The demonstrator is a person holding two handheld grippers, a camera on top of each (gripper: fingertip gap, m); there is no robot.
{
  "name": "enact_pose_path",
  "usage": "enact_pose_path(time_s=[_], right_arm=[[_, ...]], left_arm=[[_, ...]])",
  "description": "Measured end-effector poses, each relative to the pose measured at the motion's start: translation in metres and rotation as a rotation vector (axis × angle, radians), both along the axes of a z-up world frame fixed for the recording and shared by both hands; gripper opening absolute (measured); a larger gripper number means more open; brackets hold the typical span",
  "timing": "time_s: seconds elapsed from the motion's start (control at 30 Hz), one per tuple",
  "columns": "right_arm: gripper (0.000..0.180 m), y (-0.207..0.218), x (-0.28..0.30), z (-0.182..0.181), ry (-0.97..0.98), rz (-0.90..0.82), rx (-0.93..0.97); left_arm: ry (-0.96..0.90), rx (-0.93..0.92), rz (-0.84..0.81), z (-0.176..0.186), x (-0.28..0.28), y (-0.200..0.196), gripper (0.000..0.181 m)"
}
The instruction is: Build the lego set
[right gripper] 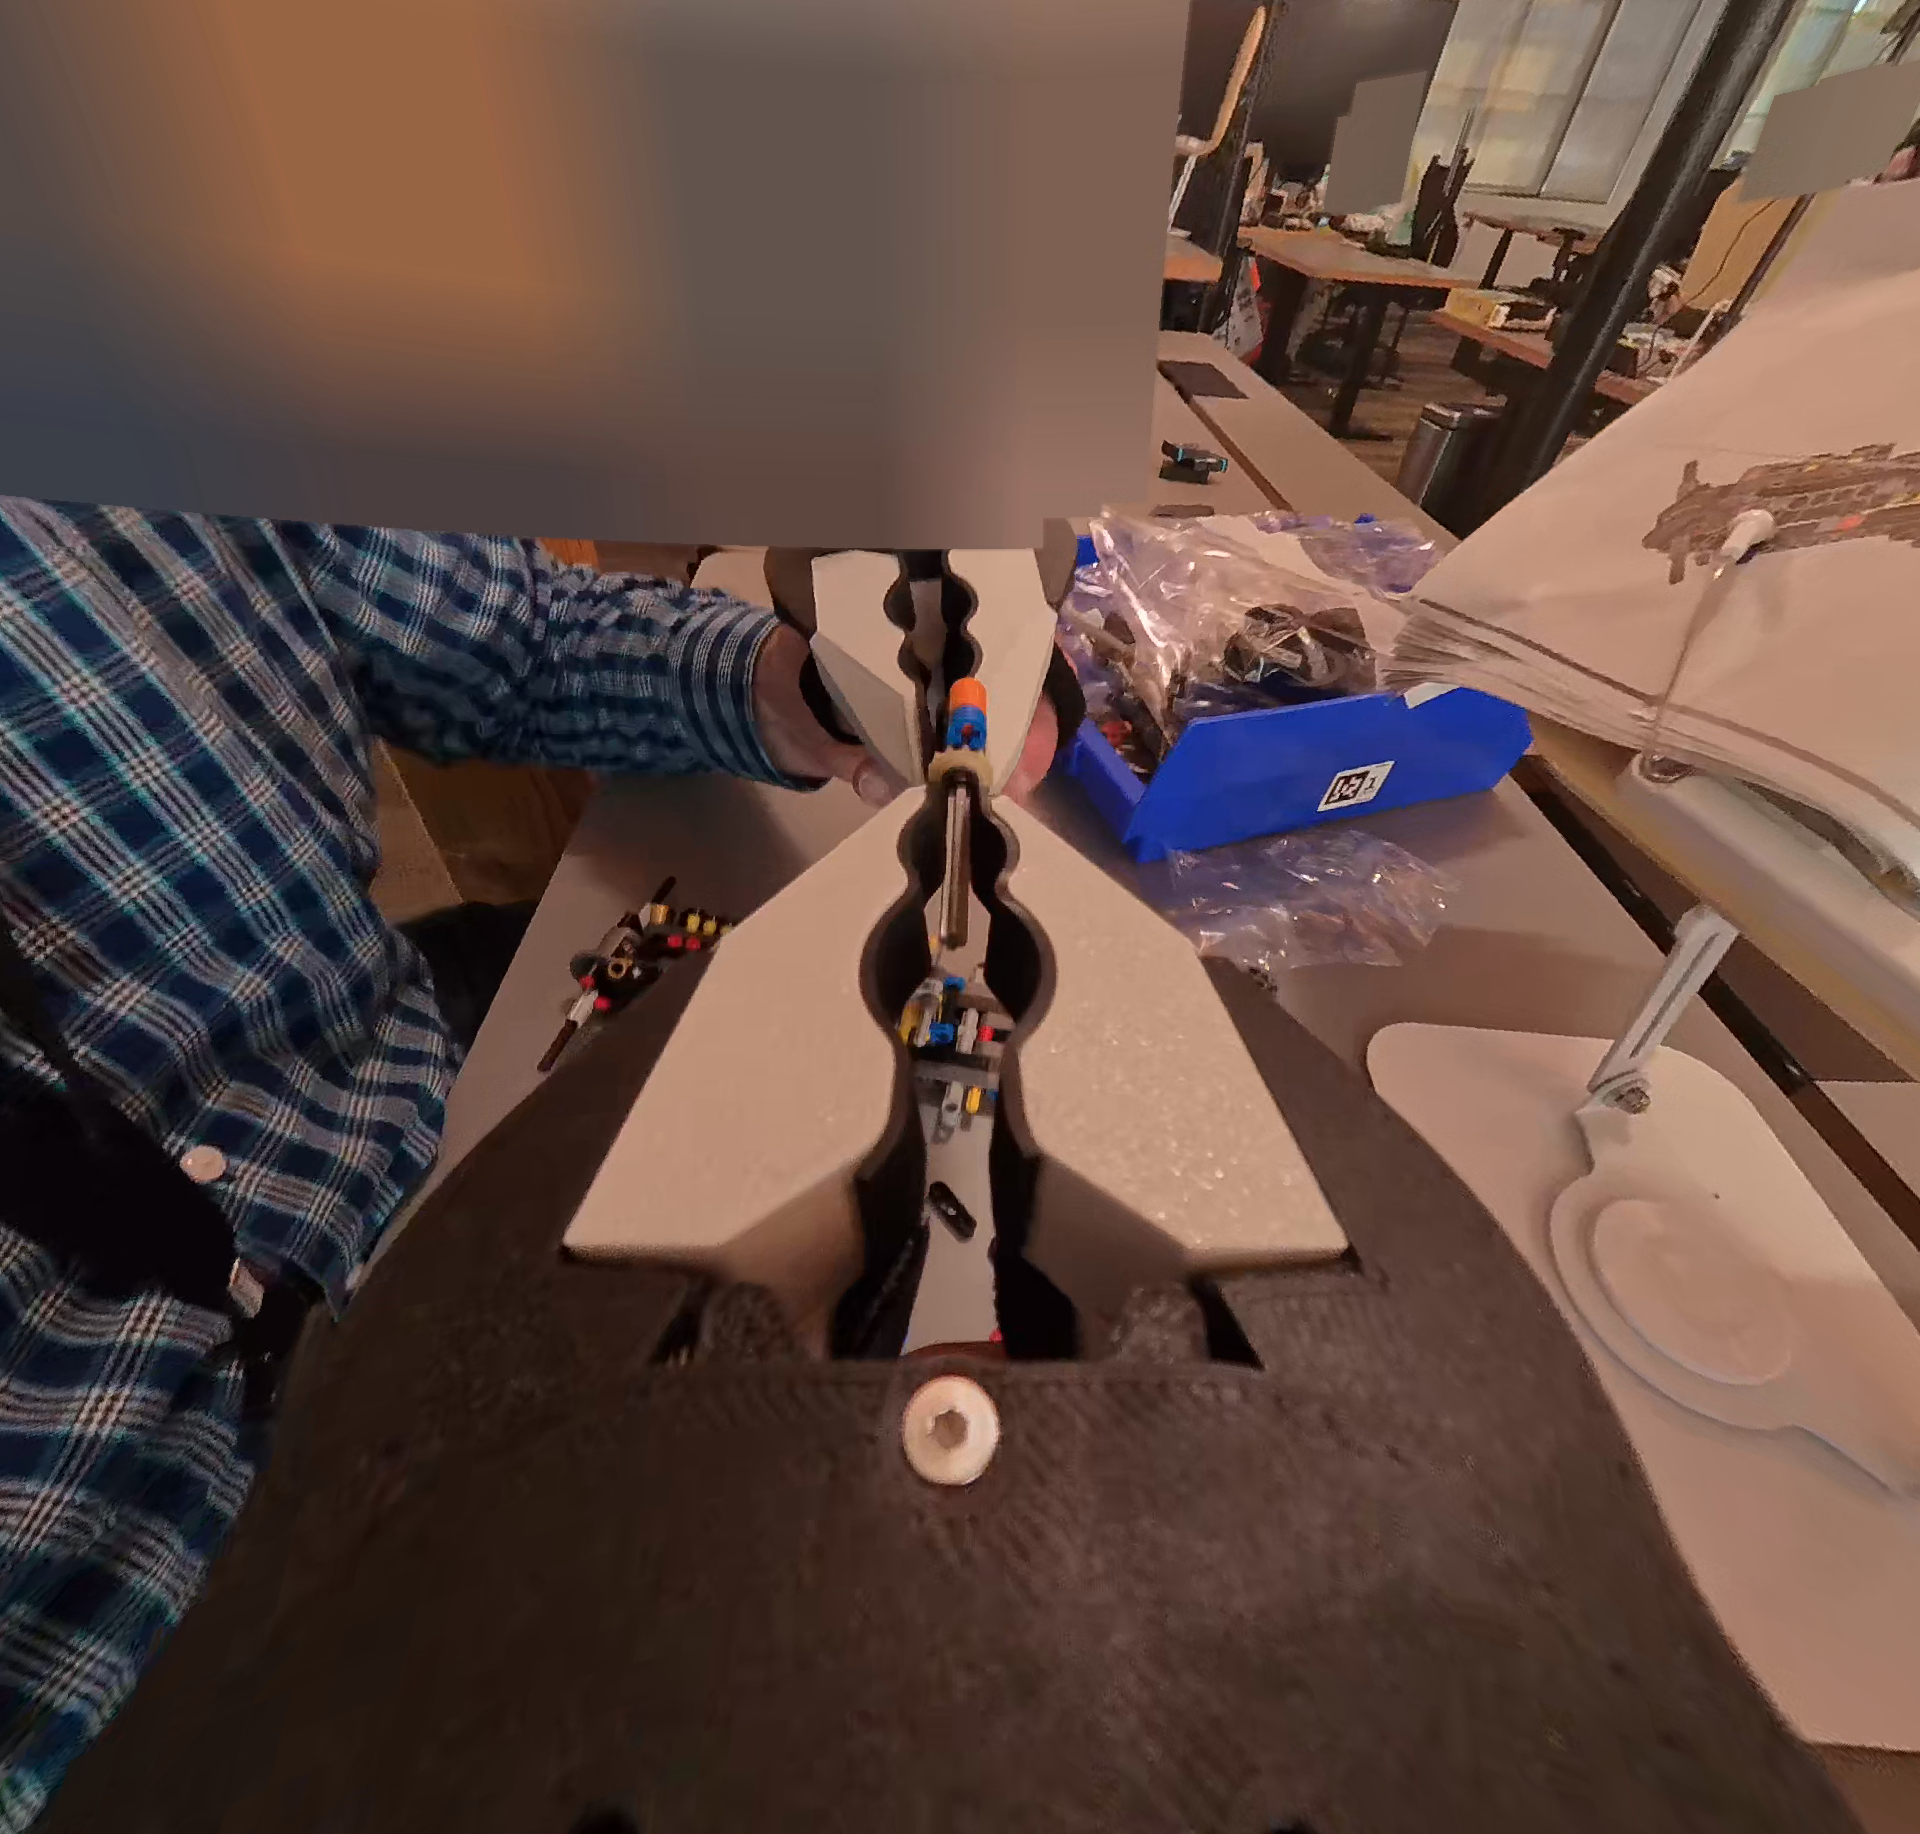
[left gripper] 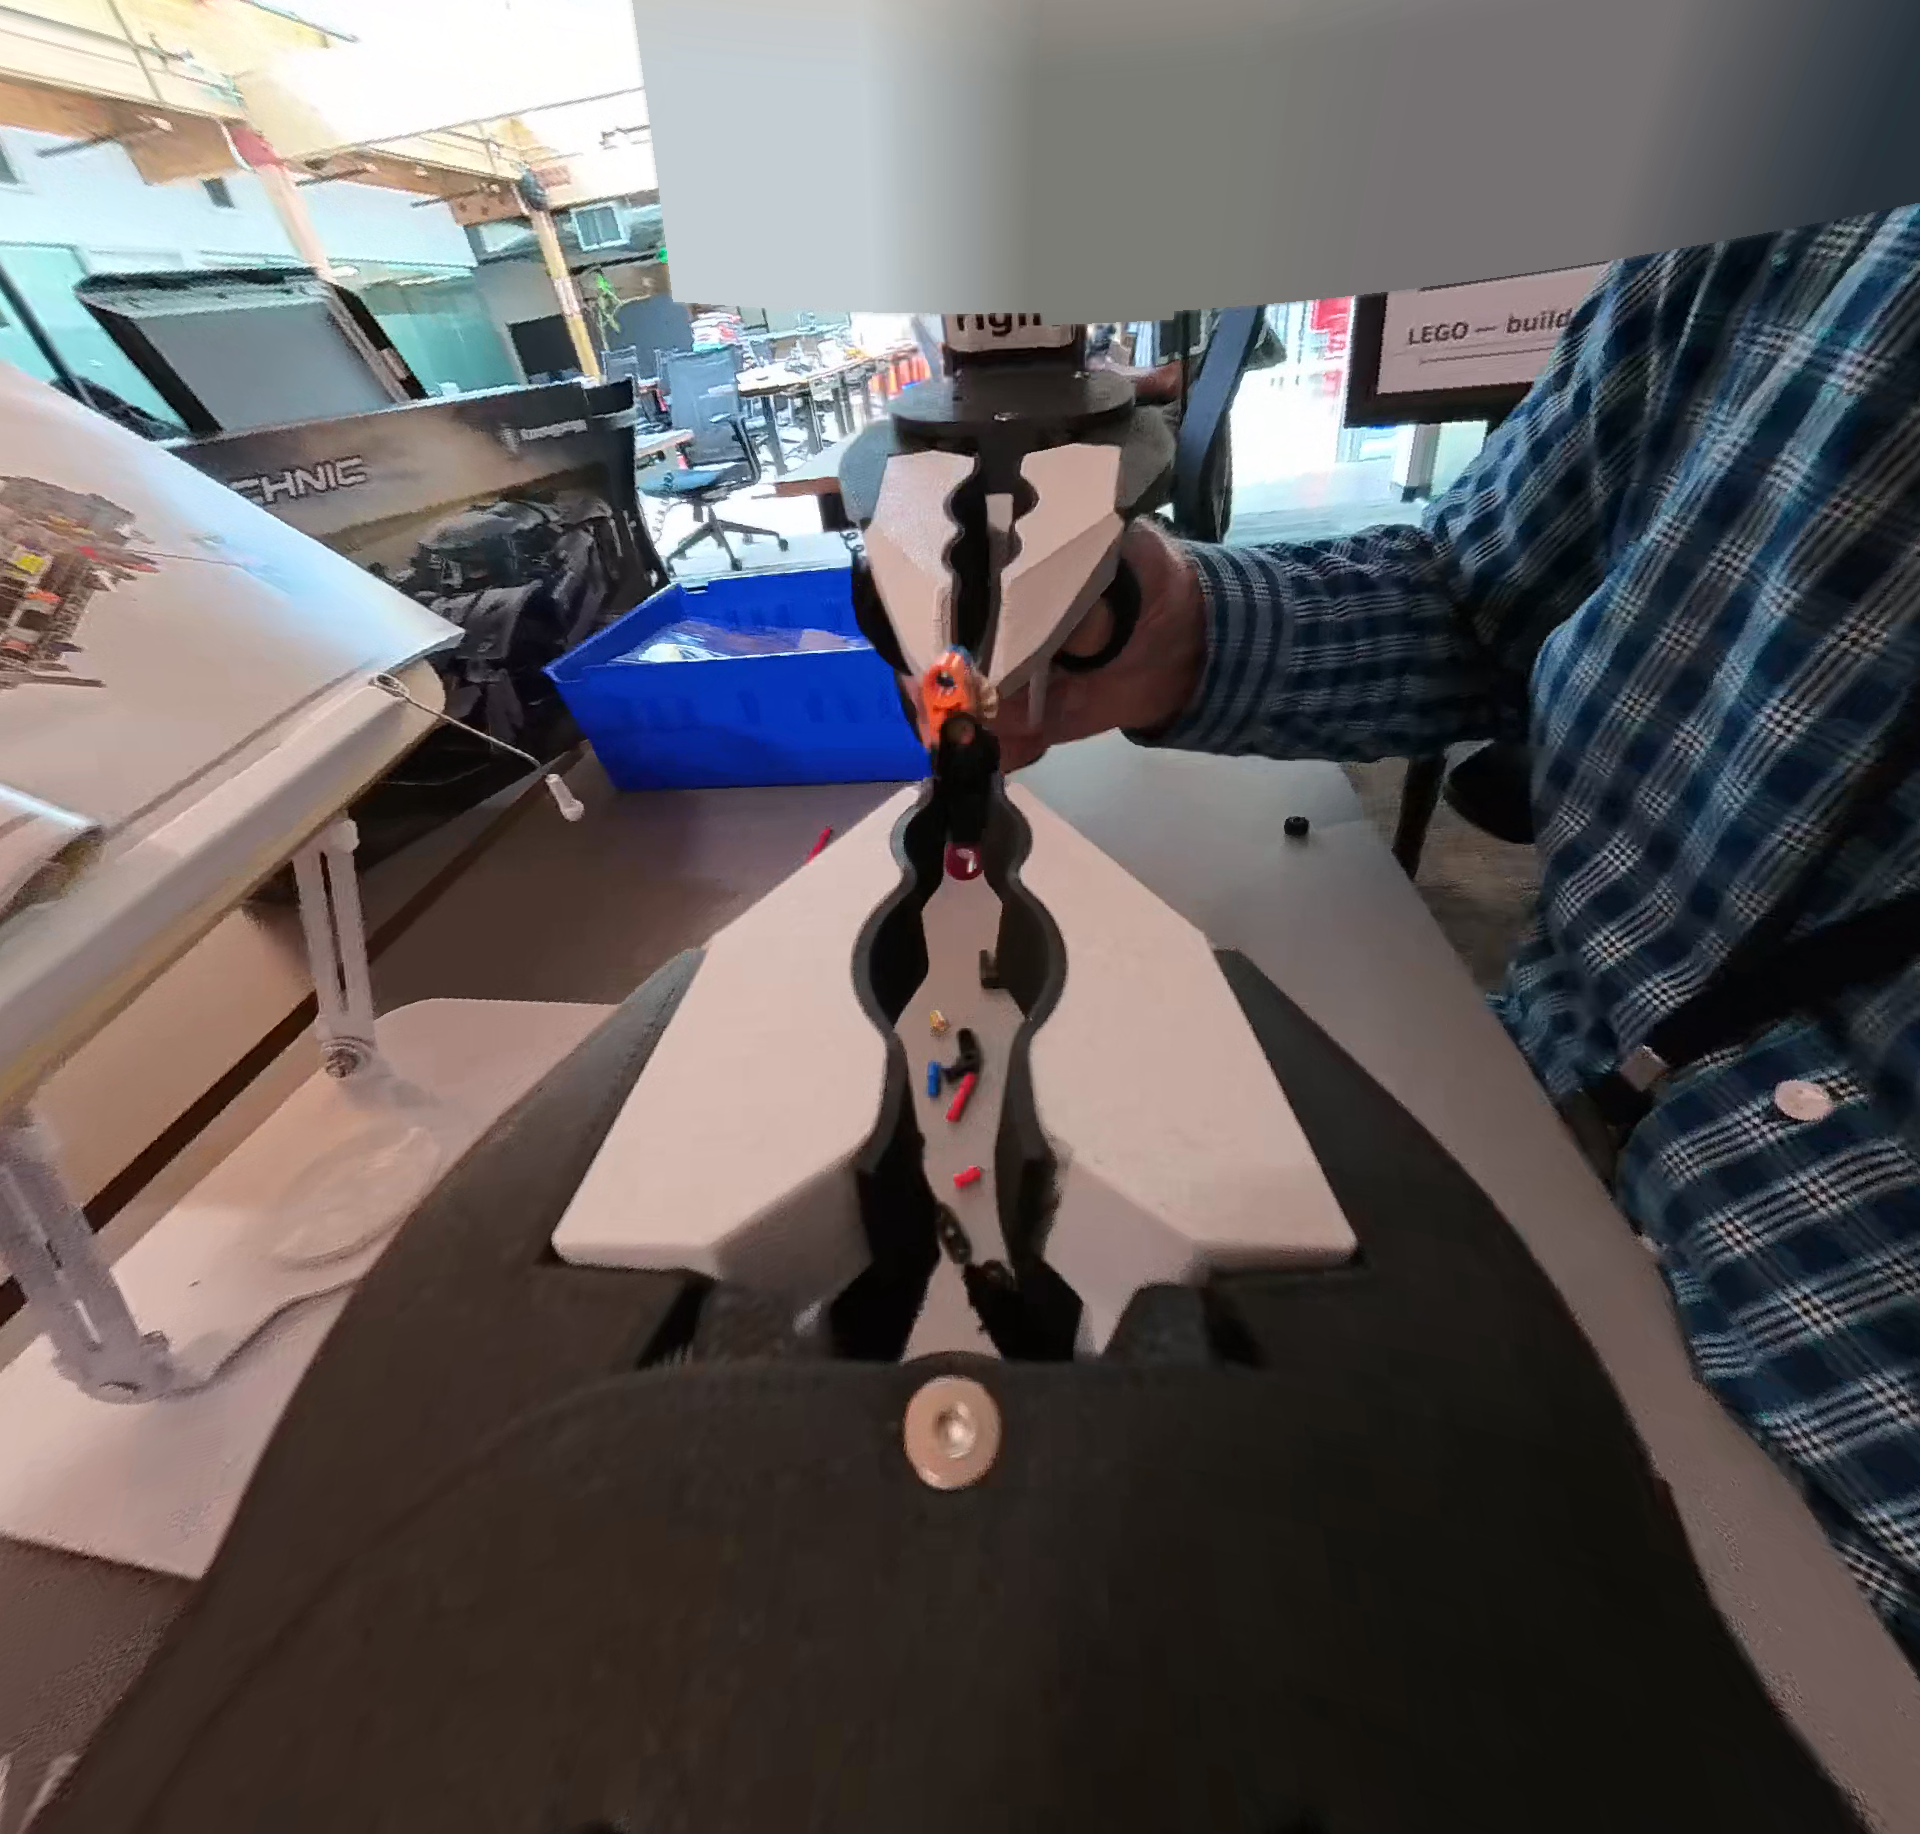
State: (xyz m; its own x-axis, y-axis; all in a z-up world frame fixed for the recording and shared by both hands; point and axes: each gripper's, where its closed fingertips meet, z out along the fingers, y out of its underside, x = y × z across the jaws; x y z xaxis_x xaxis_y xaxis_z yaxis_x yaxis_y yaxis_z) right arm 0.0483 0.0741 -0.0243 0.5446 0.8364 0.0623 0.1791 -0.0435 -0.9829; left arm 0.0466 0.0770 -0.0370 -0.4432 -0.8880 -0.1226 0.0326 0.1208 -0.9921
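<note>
Left wrist view: the left gripper [left gripper: 961, 797] is seen clamped, jaws nearly together, on the black end of a small lego assembly [left gripper: 958, 745] held out past its tips. One orange-and-blue cap [left gripper: 948, 688] is counted at the assembly's far end, where the right gripper [left gripper: 971, 678] meets it head-on and appears closed on it. One red round piece [left gripper: 962, 862] is seen between the left jaws, just behind the tips. Below the jaw gap, loose pins [left gripper: 956, 1088] lie on the grey table [left gripper: 1195, 849]: about three red, one blue, a few black. One blue bin [left gripper: 727, 735] stands ahead and to the left of the tips.

Right wrist view: the right gripper [right gripper: 961, 782] is seen pinched shut on the tan collar of the same assembly [right gripper: 962, 735], with one dark axle [right gripper: 956, 870] running back between the jaws. The left gripper [right gripper: 940, 714] faces it, closed on the orange end. A partial build [right gripper: 951, 1036] lies on the table beneath the jaws, and a cluster of parts [right gripper: 634, 943] lies to the left.

The assembly is judged light, stiff and smooth, prone to twisting in the jaws; it is best held at the collar and cap, and pushed straight along the axle.
</note>
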Motion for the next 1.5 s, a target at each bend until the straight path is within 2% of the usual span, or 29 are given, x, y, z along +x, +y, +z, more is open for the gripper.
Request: enact_pose_path(time_s=[0.37,0.43,0.47,0.53,0.63,0.67,0.7,0.73,0.97,1.27,1.33,1.37,1.4,1.43,1.47,1.5], right_arm=[[0.000,-0.013,0.007,-0.007,0.067,0.020,-0.019],[0.000,-0.010,0.010,-0.015,0.084,0.007,-0.061],[0.000,-0.009,0.011,-0.017,0.079,-0.002,-0.071],[0.000,-0.010,0.013,-0.018,0.064,-0.001,-0.078],[0.000,-0.012,0.004,-0.022,-0.019,0.021,-0.067],[0.000,-0.011,0.001,-0.027,-0.054,0.025,-0.067],[0.000,-0.010,-0.002,-0.029,-0.057,0.028,-0.070],[0.000,-0.009,-0.002,-0.028,-0.044,0.029,-0.072],[0.000,-0.009,-0.006,-0.018,-0.034,0.016,-0.016],[0.000,-0.012,-0.007,-0.004,0.116,0.025,0.008],[0.000,-0.008,0.036,0.012,0.251,-0.054,0.010],[0.000,-0.008,0.044,0.008,0.249,-0.066,0.000],[0.000,-0.009,0.024,-0.007,0.145,-0.041,-0.003],[0.000,-0.011,0.003,-0.016,0.078,-0.011,0.005],[0.000,-0.014,-0.006,-0.014,0.085,0.021,0.005],[0.000,-0.010,0.003,-0.006,0.130,-0.008,0.013]], left_arm=[[0.005,-0.185,-0.119,-0.003,0.003,-0.012,0.006],[0.033,-0.111,-0.102,-0.013,0.007,-0.009,0.006],[0.030,-0.058,-0.066,-0.015,0.009,-0.006,0.012],[0.055,-0.053,-0.041,-0.016,0.015,-0.004,0.050],[0.107,0.008,-0.057,-0.027,0.020,-0.017,0.040],[0.097,0.022,-0.058,-0.026,0.021,-0.021,0.032],[0.091,0.031,-0.066,-0.024,0.020,-0.024,0.016],[0.090,0.039,-0.058,-0.024,0.019,-0.023,0.012],[0.063,-0.012,-0.045,-0.014,0.014,-0.021,0.011],[0.016,-0.189,-0.076,0.007,0.005,-0.018,0.012],[-0.140,-0.428,-0.013,0.049,-0.020,0.038,0.010],[-0.137,-0.342,0.038,0.045,-0.021,0.046,0.010],[-0.032,-0.219,0.043,0.017,-0.001,0.026,0.011],[0.024,-0.229,-0.035,0.000,0.013,-0.002,0.011],[0.040,-0.218,-0.038,-0.011,0.022,-0.013,0.011],[0.026,-0.230,-0.012,-0.009,0.020,-0.004,0.012]])
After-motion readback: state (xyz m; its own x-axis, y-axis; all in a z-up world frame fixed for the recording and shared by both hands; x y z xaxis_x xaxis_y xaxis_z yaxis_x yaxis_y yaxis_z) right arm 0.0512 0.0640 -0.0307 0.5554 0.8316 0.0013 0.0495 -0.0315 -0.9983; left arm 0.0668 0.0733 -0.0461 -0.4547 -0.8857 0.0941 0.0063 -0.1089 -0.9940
